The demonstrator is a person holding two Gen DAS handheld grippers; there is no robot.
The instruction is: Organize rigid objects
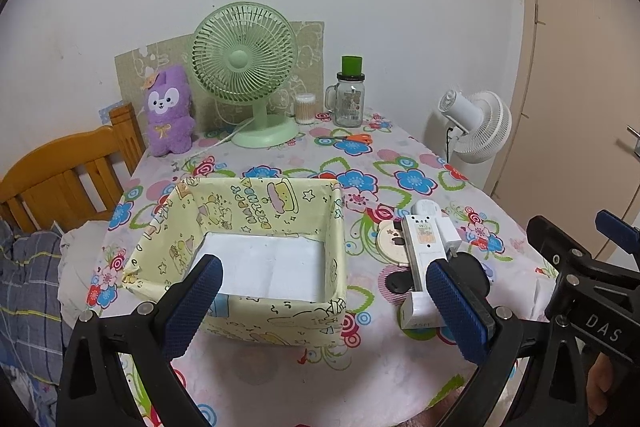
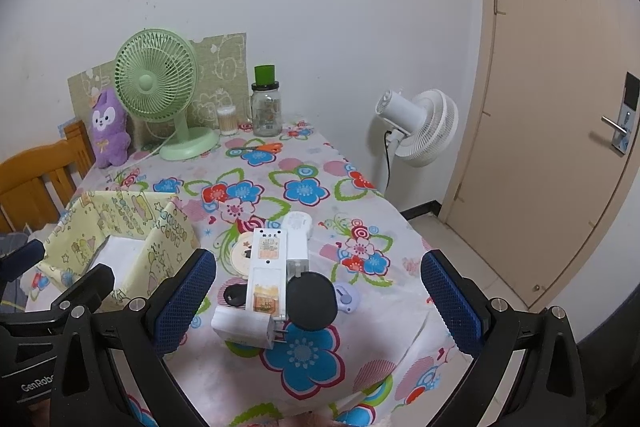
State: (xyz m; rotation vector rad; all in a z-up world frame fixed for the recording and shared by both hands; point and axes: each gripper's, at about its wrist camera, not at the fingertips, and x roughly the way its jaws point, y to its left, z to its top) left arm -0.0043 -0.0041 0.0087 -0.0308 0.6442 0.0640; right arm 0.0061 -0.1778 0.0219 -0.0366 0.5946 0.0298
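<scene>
A yellow cartoon-print fabric box stands on the flowered tablecloth, with only a white liner inside. My left gripper is open and held just in front of the box's near wall. To the right of the box lies a pile: a long white remote, a black round disc, a white plug adapter, a white charger, a cream round disc and a small lilac piece. My right gripper is open, its fingers either side of the pile's near end and touching nothing.
At the back of the table stand a green desk fan, a purple plush, a glass jar with a green lid, a cotton-swab tub and orange scissors. A white floor fan and a door are on the right, a wooden headboard on the left.
</scene>
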